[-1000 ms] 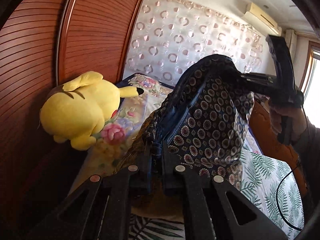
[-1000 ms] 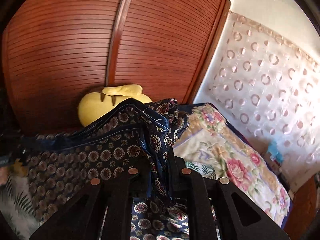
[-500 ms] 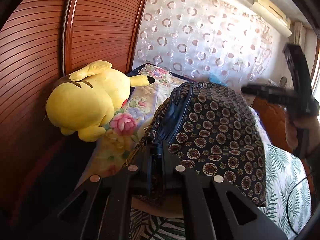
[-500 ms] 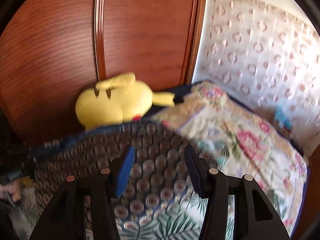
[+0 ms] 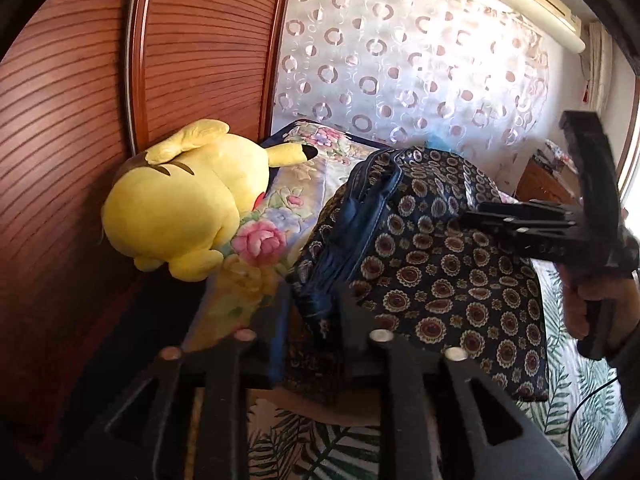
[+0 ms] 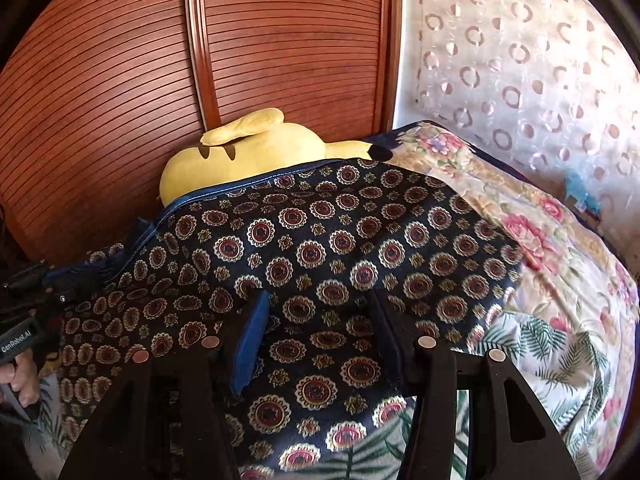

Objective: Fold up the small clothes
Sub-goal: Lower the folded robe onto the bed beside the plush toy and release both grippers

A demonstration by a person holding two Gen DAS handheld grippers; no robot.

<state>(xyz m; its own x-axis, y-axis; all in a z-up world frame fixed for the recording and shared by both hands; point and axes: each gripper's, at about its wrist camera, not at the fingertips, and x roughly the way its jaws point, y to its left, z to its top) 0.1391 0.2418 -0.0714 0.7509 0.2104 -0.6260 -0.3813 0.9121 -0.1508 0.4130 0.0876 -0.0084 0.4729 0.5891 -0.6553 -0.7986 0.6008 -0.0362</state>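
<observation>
On the bed (image 6: 560, 364), over a palm-leaf sheet (image 5: 576, 412), a dark navy garment (image 6: 320, 256) printed with round medallions is lying spread out, its blue-piped edge running along the far side toward the wooden slatted wall (image 6: 120, 80). A yellow plush toy (image 5: 180, 204) is resting against that wall just behind the garment, partly hidden by it in the right wrist view. A floral quilt (image 6: 532, 236) is lying bunched beside the cloth, under a sheer curtain (image 5: 400, 64) dotted with circles. The left gripper (image 5: 314, 316) is opening its jaws; a bunched fold of the garment's hem is still sitting between the fingers, and the pads appear to be parting from it rather than pressing on it. The right gripper (image 6: 320, 320) is standing with its jaws spread above the flat cloth, blue pad (image 6: 250, 340) showing, nothing pinched between them. In the left wrist view the right gripper is appearing at the far right, carried by a hand (image 5: 592, 300), poised over the garment's far edge. A hand on the left gripper's handle (image 6: 18, 376) is showing at the lower left of the right wrist view.
</observation>
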